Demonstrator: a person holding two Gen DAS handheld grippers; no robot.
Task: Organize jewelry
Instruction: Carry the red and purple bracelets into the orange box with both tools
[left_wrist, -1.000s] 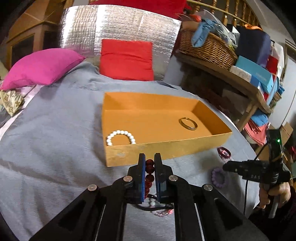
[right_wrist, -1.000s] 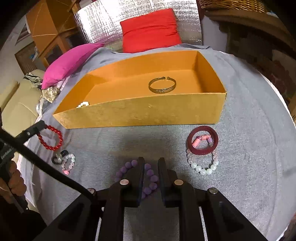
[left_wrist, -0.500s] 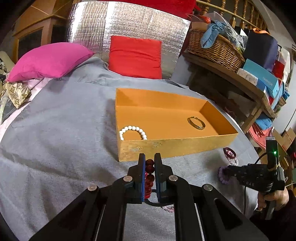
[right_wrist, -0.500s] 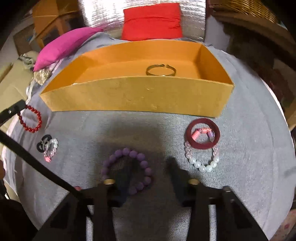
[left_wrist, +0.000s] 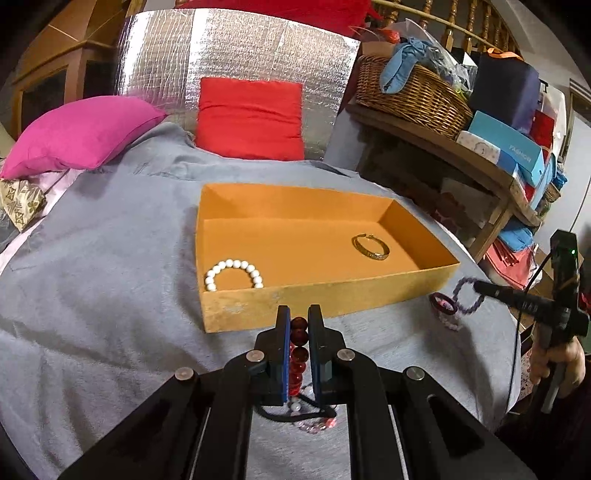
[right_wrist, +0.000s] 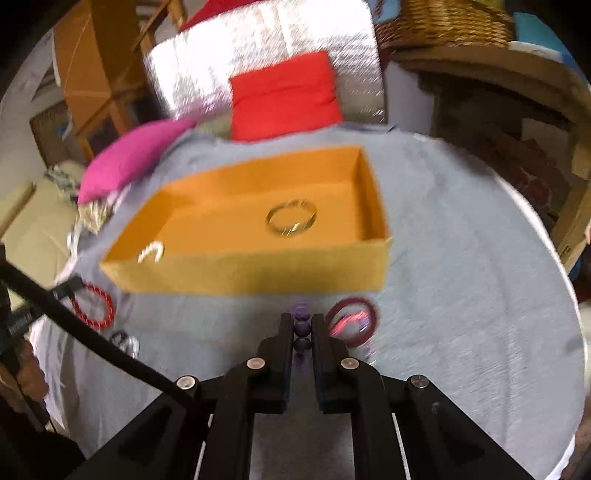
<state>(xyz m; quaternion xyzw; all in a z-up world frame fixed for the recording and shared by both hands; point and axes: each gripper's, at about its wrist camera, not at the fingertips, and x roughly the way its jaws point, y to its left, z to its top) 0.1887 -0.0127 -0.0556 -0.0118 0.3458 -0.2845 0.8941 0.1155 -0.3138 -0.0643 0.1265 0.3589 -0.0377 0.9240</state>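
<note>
An orange box (left_wrist: 236, 312) (right_wrist: 251, 273) sits on the grey cloth, holding a white pearl bracelet (left_wrist: 232, 275) and a gold bangle (left_wrist: 371, 246) (right_wrist: 291, 218). My left gripper (left_wrist: 298, 317) is shut on a red bead bracelet (left_wrist: 298, 343), held just before the box's near wall; it also shows in the right wrist view (right_wrist: 94, 304). My right gripper (right_wrist: 302, 321) is shut on a purple bead bracelet (right_wrist: 302, 334), lifted off the cloth; it hangs from the gripper in the left wrist view (left_wrist: 466, 295).
A maroon ring with pink and pearl bracelets (right_wrist: 352, 321) (left_wrist: 443, 304) lies right of the box front. A black hair tie and clear bead bracelet (left_wrist: 310, 415) lie under my left gripper. Pink (left_wrist: 77, 134) and red (left_wrist: 251, 118) cushions sit behind. A shelf with wicker basket (left_wrist: 410, 92) stands right.
My right gripper shut on the purple bracelet and lifted it off the cloth toward the box. My left gripper rose with the red bracelet and moved closer to the box.
</note>
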